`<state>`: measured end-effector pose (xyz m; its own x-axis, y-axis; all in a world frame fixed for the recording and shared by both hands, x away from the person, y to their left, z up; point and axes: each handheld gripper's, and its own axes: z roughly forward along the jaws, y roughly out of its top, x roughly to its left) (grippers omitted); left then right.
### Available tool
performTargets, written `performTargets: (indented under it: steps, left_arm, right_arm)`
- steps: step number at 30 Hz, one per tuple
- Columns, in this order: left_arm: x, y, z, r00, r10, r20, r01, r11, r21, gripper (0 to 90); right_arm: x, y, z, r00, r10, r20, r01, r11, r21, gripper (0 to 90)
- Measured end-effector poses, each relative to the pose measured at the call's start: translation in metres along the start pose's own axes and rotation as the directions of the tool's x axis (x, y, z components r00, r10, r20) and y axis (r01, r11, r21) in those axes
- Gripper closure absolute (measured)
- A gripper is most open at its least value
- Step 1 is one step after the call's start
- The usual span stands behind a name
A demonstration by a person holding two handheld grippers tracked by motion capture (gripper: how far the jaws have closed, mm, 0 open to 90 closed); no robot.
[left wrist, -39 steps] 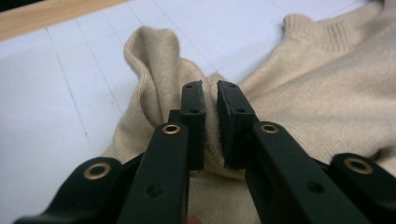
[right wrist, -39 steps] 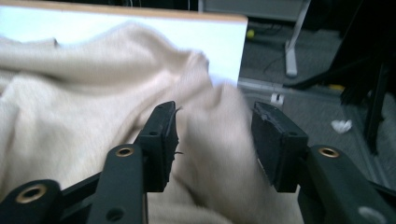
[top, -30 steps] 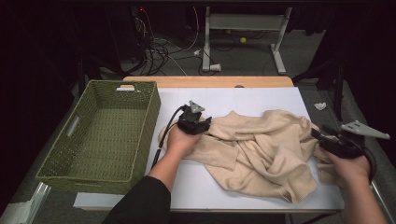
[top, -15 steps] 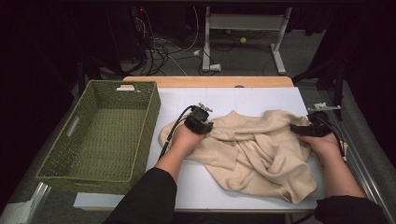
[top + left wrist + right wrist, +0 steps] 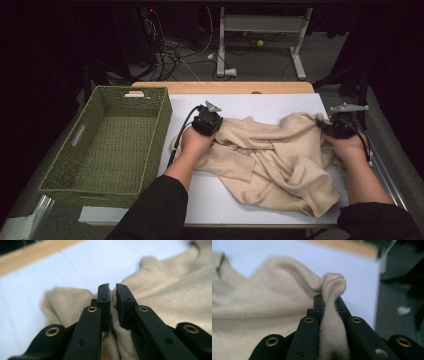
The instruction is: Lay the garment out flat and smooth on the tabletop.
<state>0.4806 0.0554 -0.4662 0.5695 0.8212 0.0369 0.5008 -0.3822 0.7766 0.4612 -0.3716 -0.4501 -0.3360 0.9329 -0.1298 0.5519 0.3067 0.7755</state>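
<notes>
At table's left edge: green wicker basket (image 5: 107, 140), apart from beige sweater (image 5: 280, 165). Left gripper (image 5: 112, 287) and right gripper (image 5: 329, 298) just closed, each clamped on sweater fold.

One beige sweater (image 5: 272, 160) is lying on one counter (image 5: 250, 107). One green woven basket (image 5: 107, 145) is sitting beside it. Two grippers are working: one left gripper (image 5: 215, 129) and one right gripper (image 5: 324, 127).
</notes>
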Motion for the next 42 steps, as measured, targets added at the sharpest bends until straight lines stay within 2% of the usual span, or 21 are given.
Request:
performTargets:
  steps: [2, 4, 5, 7, 8, 10, 11, 12, 13, 14, 17, 19, 21, 25, 27, 29, 31, 34, 38, 40, 42]
  left_arm:
    - [0.006, 0.013, -0.009, 0.9996, -0.009, -0.027, 0.008, 0.9986, -0.052, 79.7]
    - [0.011, 0.030, -0.022, 0.9977, -0.028, -0.062, 0.019, 0.9904, -0.137, 79.8]
    - [0.013, 0.037, -0.026, 0.9962, -0.028, -0.083, 0.014, 0.9861, -0.166, 79.9]
    - [0.017, 0.050, -0.028, 0.9929, -0.042, -0.112, 0.018, 0.9778, -0.209, 79.9]
    - [0.020, 0.053, -0.023, 0.9908, -0.045, -0.127, 0.019, 0.9794, -0.201, 79.7]
    - [0.026, 0.052, -0.004, 0.9878, -0.103, -0.117, 0.086, 0.9861, -0.143, 77.8]
    - [0.027, 0.048, 0.011, 0.9881, -0.123, -0.093, 0.118, 0.9913, -0.059, 71.8]
    - [0.027, 0.048, 0.011, 0.9881, -0.123, -0.093, 0.118, 0.9913, -0.059, 64.6]
    - [0.027, 0.042, 0.023, 0.9902, -0.121, -0.070, 0.123, 0.9923, 0.019, 64.6]
    - [0.026, 0.035, 0.034, 0.9902, -0.137, -0.028, 0.139, 0.9866, 0.086, 57.4]
    - [0.018, 0.020, 0.044, 0.9895, -0.144, 0.016, 0.141, 0.9826, 0.121, 48.6]
    - [0.014, 0.015, 0.044, 0.9888, -0.147, 0.025, 0.143, 0.9816, 0.126, 41.8]
    - [0.009, 0.012, 0.039, 0.9883, -0.147, 0.040, 0.142, 0.9828, 0.118, 39.9]
    - [0.001, 0.005, 0.026, 0.9922, -0.111, 0.057, 0.104, 0.9882, 0.112, 36.4]
    - [0.000, 0.002, 0.021, 0.9921, -0.108, 0.063, 0.101, 0.9890, 0.108, 34.4]
    - [-0.002, -0.005, 0.010, 0.9895, -0.112, 0.092, 0.104, 0.9904, 0.091, 34.3]
    - [-0.007, -0.014, 0.001, 0.9906, -0.100, 0.093, 0.093, 0.9927, 0.077, 31.5]
    - [-0.019, -0.026, -0.007, 0.9945, -0.050, 0.092, 0.042, 0.9953, 0.087, 26.2]
    - [-0.030, -0.043, -0.025, 0.9874, -0.064, 0.145, 0.057, 0.9970, 0.053, 20.5]
    - [-0.038, -0.056, -0.036, 0.9866, -0.036, 0.159, 0.032, 0.9990, 0.031, 18.7]
    - [-0.045, -0.070, -0.045, 0.9852, -0.013, 0.171, 0.008, 0.9995, 0.029, 17.1]
  right_arm:
    - [-0.001, 0.020, -0.012, 0.9986, -0.024, 0.047, 0.027, 0.998, -0.064, 84.7]
    - [-0.004, 0.039, -0.025, 0.9947, -0.034, 0.097, 0.048, 0.989, -0.142, 84.7]
    - [-0.007, 0.047, -0.031, 0.9930, -0.018, 0.116, 0.041, 0.979, -0.198, 84.8]
    - [-0.013, 0.057, -0.037, 0.9915, 0.020, 0.128, 0.014, 0.965, -0.262, 84.7]
    - [-0.018, 0.060, -0.035, 0.9903, 0.042, 0.133, -0.005, 0.963, -0.269, 84.6]
    - [-0.024, 0.059, -0.022, 0.9888, 0.068, 0.132, -0.035, 0.971, -0.237, 81.6]
    - [-0.027, 0.056, -0.013, 0.9887, 0.084, 0.124, -0.057, 0.977, -0.207, 74.7]
    - [-0.029, 0.050, 0.000, 0.9888, 0.113, 0.098, -0.097, 0.982, -0.162, 65.7]
    - [-0.029, 0.050, 0.000, 0.9888, 0.113, 0.098, -0.097, 0.982, -0.162, 65.7]
    - [-0.031, 0.044, 0.009, 0.9889, 0.133, 0.066, -0.124, 0.985, -0.123, 59.7]
    - [-0.029, 0.026, 0.023, 0.9876, 0.156, 0.022, -0.153, 0.984, -0.088, 53.3]
    - [-0.026, 0.017, 0.027, 0.9878, 0.155, 0.009, -0.154, 0.986, -0.067, 51.9]
    - [-0.023, 0.009, 0.028, 0.9889, 0.149, 0.002, -0.148, 0.988, -0.053, 51.0]
    - [-0.021, -0.004, 0.023, 0.9919, 0.127, 0.002, -0.127, 0.991, -0.038, 51.0]
    - [-0.022, -0.010, 0.016, 0.9922, 0.124, 0.001, -0.124, 0.992, -0.037, 51.2]
    - [-0.023, -0.013, 0.012, 0.9921, 0.125, -0.001, -0.125, 0.991, -0.037, 51.4]
    - [-0.024, -0.019, 0.002, 0.9928, 0.120, 0.004, -0.120, 0.992, -0.044, 51.6]
    - [-0.026, -0.031, -0.013, 0.9892, 0.147, -0.009, -0.147, 0.987, -0.059, 53.1]
    - [-0.025, -0.046, -0.030, 0.9886, 0.150, 0.006, -0.150, 0.987, -0.051, 54.7]
    - [-0.025, -0.056, -0.037, 0.9896, 0.144, -0.006, -0.144, 0.989, -0.046, 53.7]
    - [-0.025, -0.067, -0.042, 0.9899, 0.140, -0.022, -0.141, 0.990, -0.026, 51.5]
